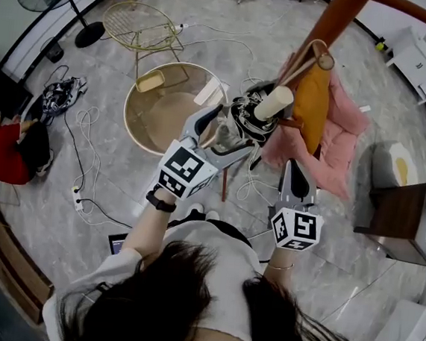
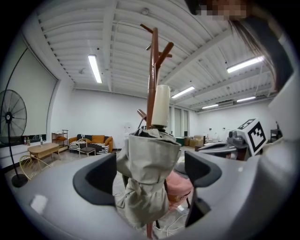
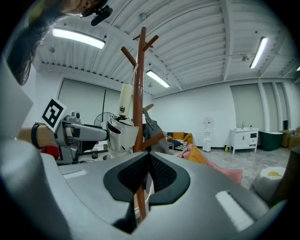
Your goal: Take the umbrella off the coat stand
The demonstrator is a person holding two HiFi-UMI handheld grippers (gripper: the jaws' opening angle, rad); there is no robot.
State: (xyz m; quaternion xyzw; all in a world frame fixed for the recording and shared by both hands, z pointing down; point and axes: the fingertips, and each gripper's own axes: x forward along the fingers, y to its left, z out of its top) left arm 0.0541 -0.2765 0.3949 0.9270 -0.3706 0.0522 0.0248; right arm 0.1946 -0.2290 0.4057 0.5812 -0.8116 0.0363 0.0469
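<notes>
Since the folded umbrella (image 2: pixel 147 180) hangs against the pole of the coat stand (image 2: pixel 153 70), cream handle (image 2: pixel 162 105) uppermost, the step in hand looks like the grasp before the lift. The left gripper (image 2: pixel 149 173) has its jaws spread wide, with the grey bundle of fabric standing between the pads; they flank it without pressing. The right gripper (image 3: pixel 149 171) has its jaws pressed together on nothing, and the stand's pole shows beyond them.

To do this well, the left jaws should close on the firm core of the bundle, not on loose cloth, which would slip or bunch. A bite high on the fabric, close under the handle, would probably give better control. How the umbrella is caught on the stand is hidden, so I would lift it gently upward first, feel for the release, and only then draw it away from the pole. The stand also carries pink and mustard clothes (image 1: pixel 329 132) and may rock, so the right gripper could steady the pole.
</notes>
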